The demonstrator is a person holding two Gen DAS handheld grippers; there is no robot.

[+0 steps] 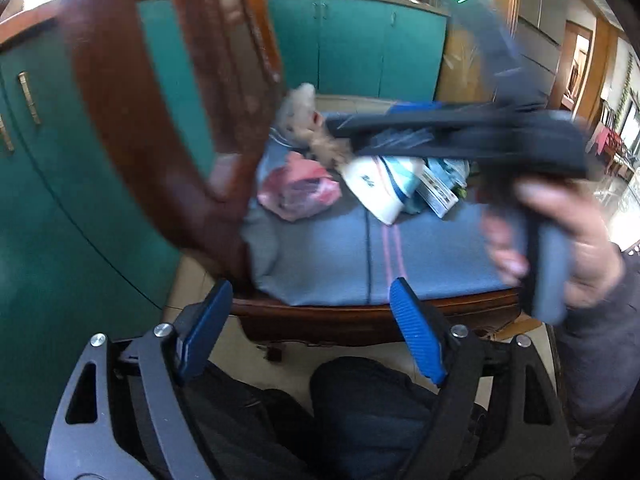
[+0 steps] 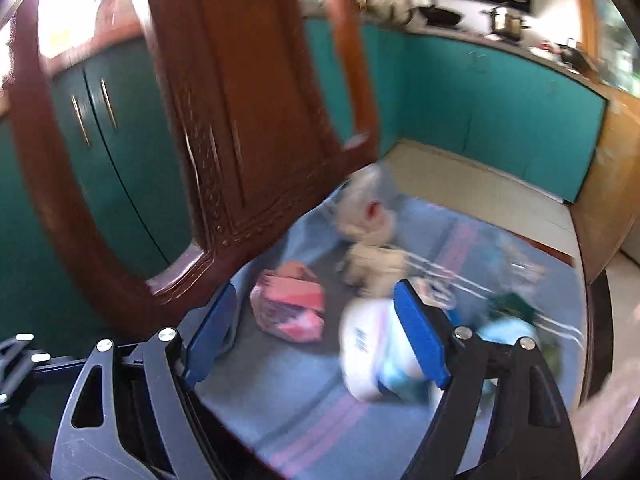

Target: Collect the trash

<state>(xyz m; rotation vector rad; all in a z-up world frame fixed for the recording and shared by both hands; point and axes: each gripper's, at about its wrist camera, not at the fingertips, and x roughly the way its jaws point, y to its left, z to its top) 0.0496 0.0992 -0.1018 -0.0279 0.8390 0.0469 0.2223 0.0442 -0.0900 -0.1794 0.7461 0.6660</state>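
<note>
Right wrist view: both claws, right (image 2: 316, 336) and left (image 1: 312, 332), gape empty, approaching trash; next, grasp the pink bag (image 2: 288, 308).

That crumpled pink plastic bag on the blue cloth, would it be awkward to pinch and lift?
The pink plastic bag looks thin and crumpled, so it would probably sag and fold rather than hold its shape. It seems light for its bulk and may slide on the blue cloth if nudged. Its creases should give the open right gripper something to pinch.
</note>
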